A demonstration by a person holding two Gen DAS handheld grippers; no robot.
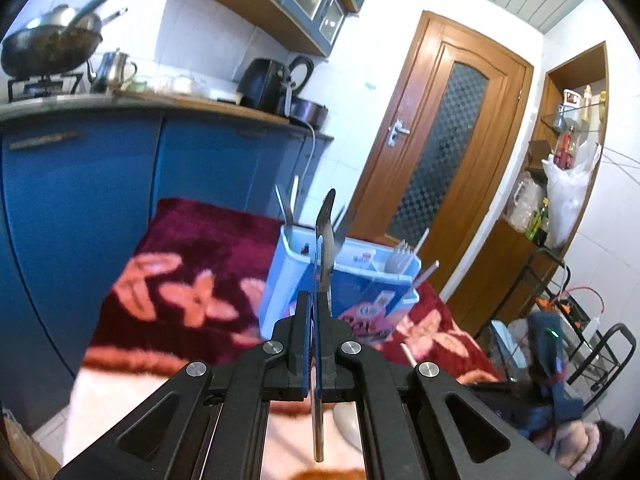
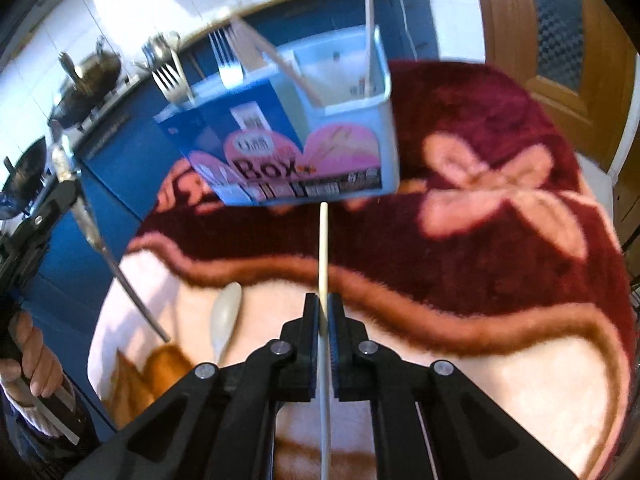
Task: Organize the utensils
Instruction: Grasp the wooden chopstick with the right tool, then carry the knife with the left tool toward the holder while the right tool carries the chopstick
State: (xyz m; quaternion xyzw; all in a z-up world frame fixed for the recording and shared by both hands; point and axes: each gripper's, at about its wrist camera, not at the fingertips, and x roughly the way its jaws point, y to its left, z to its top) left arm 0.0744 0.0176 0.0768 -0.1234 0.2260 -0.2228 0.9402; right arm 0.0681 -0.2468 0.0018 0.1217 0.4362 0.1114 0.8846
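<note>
Low in the right wrist view, the right gripper (image 2: pixel 324 316) is shut tight on a thin pale chopstick (image 2: pixel 323 248). The stick looks light, stiff and a bit slippery, so holding it near the middle seems best. Left of it, a white spoon (image 2: pixel 226 316) lies on the fuzzy red blanket (image 2: pixel 500 128). At the left edge, the left gripper (image 1: pixel 318 300) pinches a shiny metal knife (image 1: pixel 325 240), hard and probably heavier. Farther up stands the blue utensil box (image 2: pixel 280 136), with forks (image 2: pixel 224 56) inside.
</note>
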